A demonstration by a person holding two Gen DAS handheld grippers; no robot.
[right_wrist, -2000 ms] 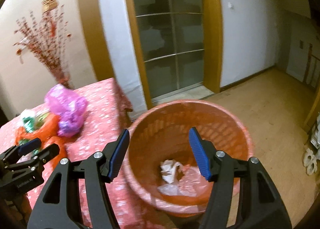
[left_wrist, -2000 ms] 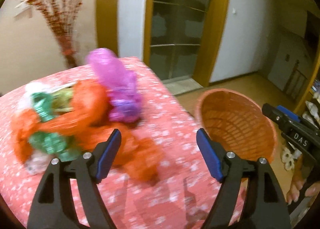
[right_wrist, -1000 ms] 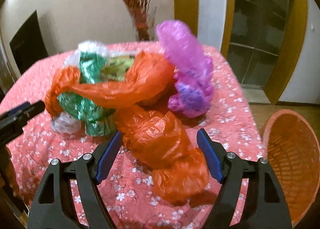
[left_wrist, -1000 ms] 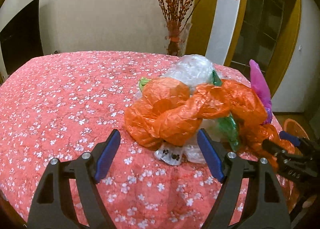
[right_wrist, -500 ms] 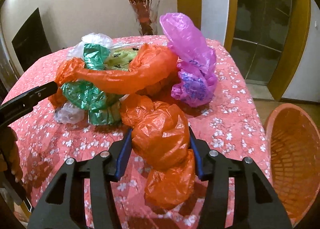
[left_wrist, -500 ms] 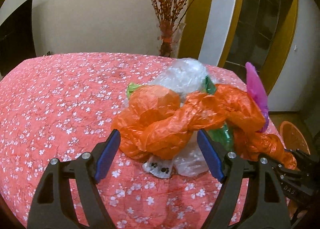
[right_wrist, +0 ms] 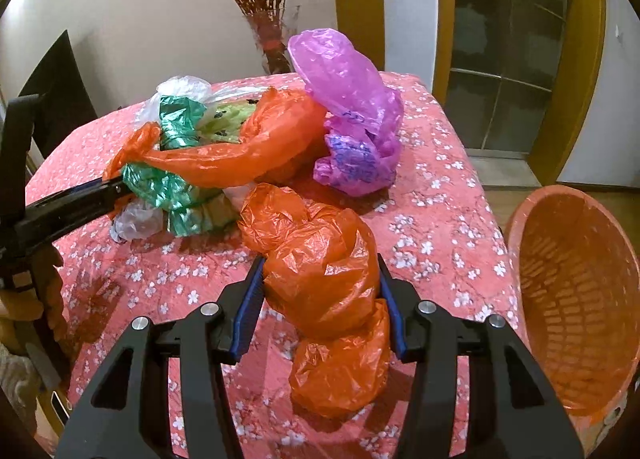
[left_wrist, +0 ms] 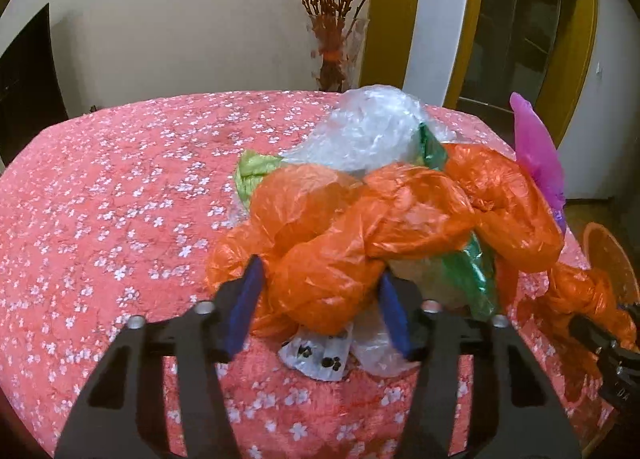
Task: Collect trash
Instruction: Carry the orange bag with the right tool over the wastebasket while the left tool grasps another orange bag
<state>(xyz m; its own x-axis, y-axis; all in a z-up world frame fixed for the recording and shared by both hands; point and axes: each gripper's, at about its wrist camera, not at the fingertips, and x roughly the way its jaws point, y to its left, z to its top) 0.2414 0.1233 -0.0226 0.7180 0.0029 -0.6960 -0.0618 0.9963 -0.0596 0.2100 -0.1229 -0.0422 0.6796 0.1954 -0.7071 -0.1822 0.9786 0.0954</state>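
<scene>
Right gripper (right_wrist: 318,309) fingers pressed on a crumpled orange bag (right_wrist: 324,279) on the surface (right_wrist: 440,219); left gripper (left_wrist: 320,311) fingers narrowed around another orange bag (left_wrist: 360,235), orange basket (right_wrist: 576,299) beside

The left gripper (left_wrist: 318,309) has its blue pads pressed against both sides of a long orange plastic bag (left_wrist: 384,219) lying on the pink flowered tablecloth (left_wrist: 100,219). Behind the bag are a clear plastic bag (left_wrist: 368,131) and a light green bag (left_wrist: 250,171). Dark green plastic (left_wrist: 476,271) shows beneath it. At far right stands a purple bag (left_wrist: 538,155). A small printed white wrapper (left_wrist: 316,355) lies near the gripper. A vase of red twigs (left_wrist: 332,51) stands beyond the table.
</scene>
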